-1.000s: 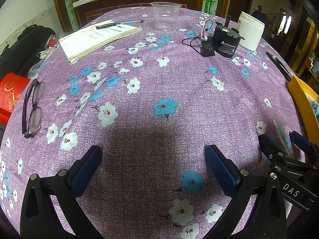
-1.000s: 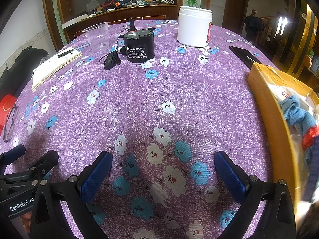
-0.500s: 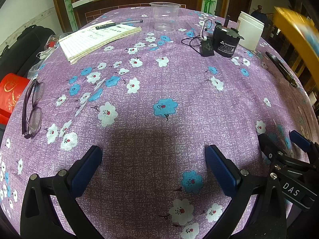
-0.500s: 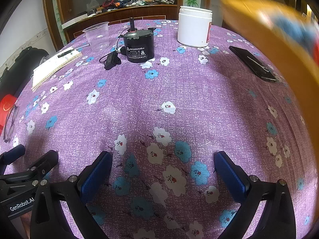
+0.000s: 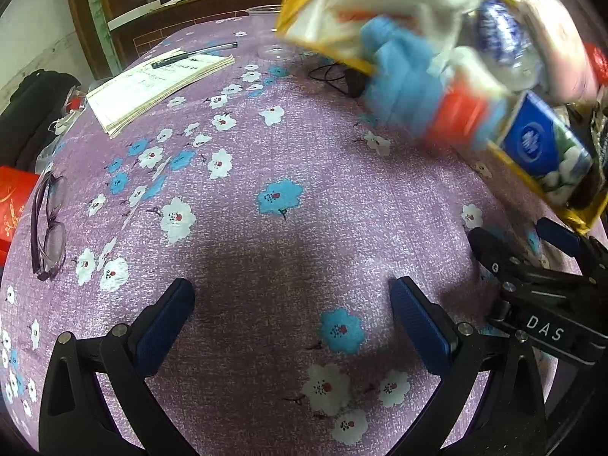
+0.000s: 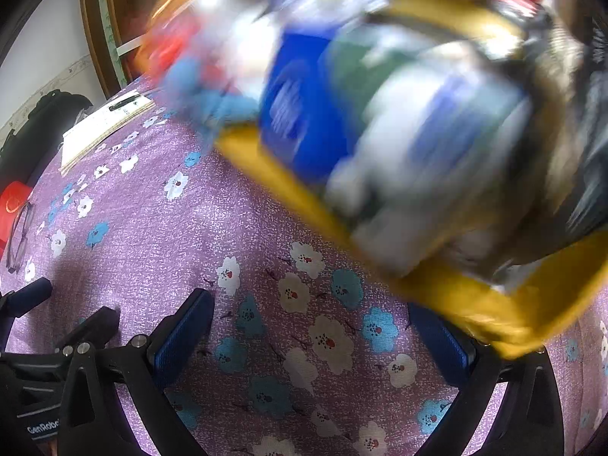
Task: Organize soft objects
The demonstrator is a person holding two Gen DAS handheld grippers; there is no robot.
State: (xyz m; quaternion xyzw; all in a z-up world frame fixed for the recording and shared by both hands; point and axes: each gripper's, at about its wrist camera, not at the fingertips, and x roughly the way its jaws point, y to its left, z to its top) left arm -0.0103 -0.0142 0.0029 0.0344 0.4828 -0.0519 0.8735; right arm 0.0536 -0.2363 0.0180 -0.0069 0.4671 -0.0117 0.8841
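Left wrist | "DAS" on right hand-held gripper point(image 5: 558, 262) | blue pack point(image 5: 539, 144) unreadable

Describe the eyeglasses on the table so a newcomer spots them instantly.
Start from the purple flowered tablecloth and follow it to its left edge, below the notebook with a pen on it. There lie the eyeglasses, folded, near a red box; the only dark-framed, clear-lensed item on that side.
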